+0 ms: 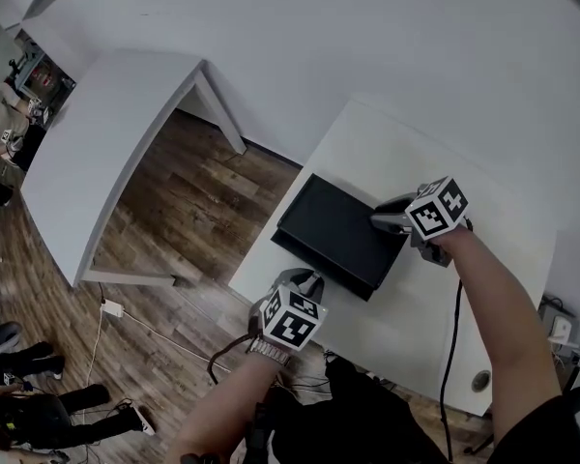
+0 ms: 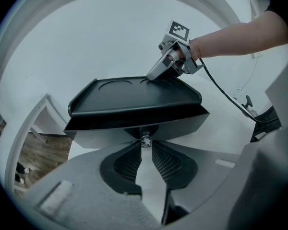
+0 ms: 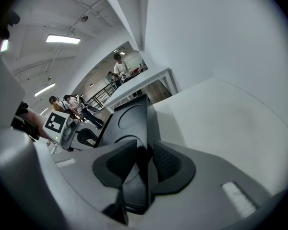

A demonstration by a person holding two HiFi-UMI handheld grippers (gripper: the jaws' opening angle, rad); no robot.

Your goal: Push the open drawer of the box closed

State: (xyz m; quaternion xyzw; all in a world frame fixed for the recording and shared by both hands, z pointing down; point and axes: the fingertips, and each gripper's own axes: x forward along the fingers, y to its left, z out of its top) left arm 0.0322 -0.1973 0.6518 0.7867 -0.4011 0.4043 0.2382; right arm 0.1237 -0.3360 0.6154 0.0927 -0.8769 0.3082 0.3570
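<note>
A flat black box (image 1: 333, 230) lies on the white table (image 1: 445, 288), its top a shallow tray (image 2: 134, 92). The drawer front (image 2: 105, 128) faces my left gripper (image 2: 145, 145), whose fingertips close round the small metal knob (image 2: 145, 140). How far the drawer stands out I cannot tell. In the head view the left gripper (image 1: 304, 280) is at the box's near side by the table's front edge. My right gripper (image 1: 382, 218) is at the box's far right edge. Its jaws (image 3: 145, 159) straddle and clamp the box's raised rim (image 3: 146, 123).
A second white table (image 1: 97, 153) stands to the left over wood floor (image 1: 193, 201). A cable (image 1: 454, 356) hangs from the right gripper along the person's arm. A white wall (image 1: 387, 37) lies behind the table. People stand far off at the left (image 3: 62, 104).
</note>
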